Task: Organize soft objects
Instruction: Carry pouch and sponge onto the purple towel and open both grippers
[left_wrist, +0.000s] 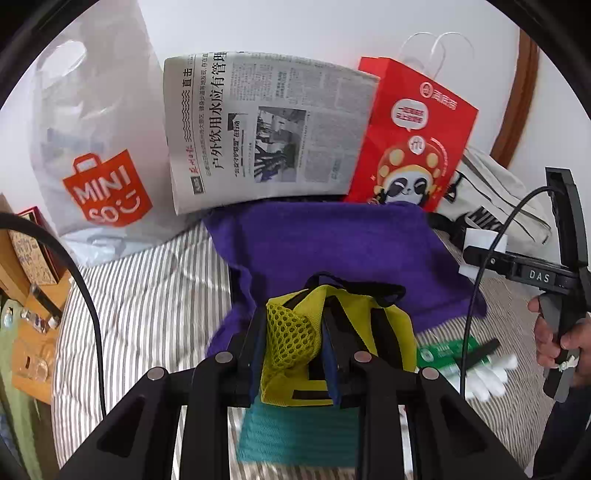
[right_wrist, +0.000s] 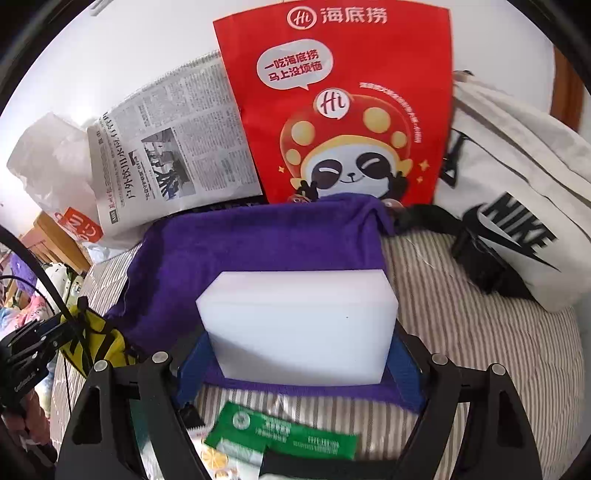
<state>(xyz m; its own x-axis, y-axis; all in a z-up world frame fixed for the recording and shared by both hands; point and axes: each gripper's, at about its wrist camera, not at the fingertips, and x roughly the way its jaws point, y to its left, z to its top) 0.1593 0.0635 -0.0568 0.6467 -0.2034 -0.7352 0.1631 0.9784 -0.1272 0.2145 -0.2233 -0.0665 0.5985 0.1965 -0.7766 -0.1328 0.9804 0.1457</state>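
My left gripper (left_wrist: 293, 354) is shut on a yellow mesh pouch (left_wrist: 291, 332) with black straps and holds it above a purple towel (left_wrist: 332, 251) spread on the striped bed. In the right wrist view the same pouch (right_wrist: 92, 339) shows at the far left. My right gripper (right_wrist: 299, 365) is shut on a white foam block (right_wrist: 299, 325), with the blue pads (right_wrist: 192, 365) pressing its two ends, over the towel's near edge (right_wrist: 258, 240). A teal cloth (left_wrist: 295, 432) lies below the left gripper.
A white Miniso plastic bag (left_wrist: 99, 147), a folded newspaper (left_wrist: 266, 125), a red paper bag (right_wrist: 340, 103) and a white Nike bag (right_wrist: 517, 192) stand along the wall. A green packet (right_wrist: 280, 432) and a white glove (left_wrist: 487, 376) lie on the striped sheet (left_wrist: 147, 314). Left is a wooden bedside stand (left_wrist: 33, 332).
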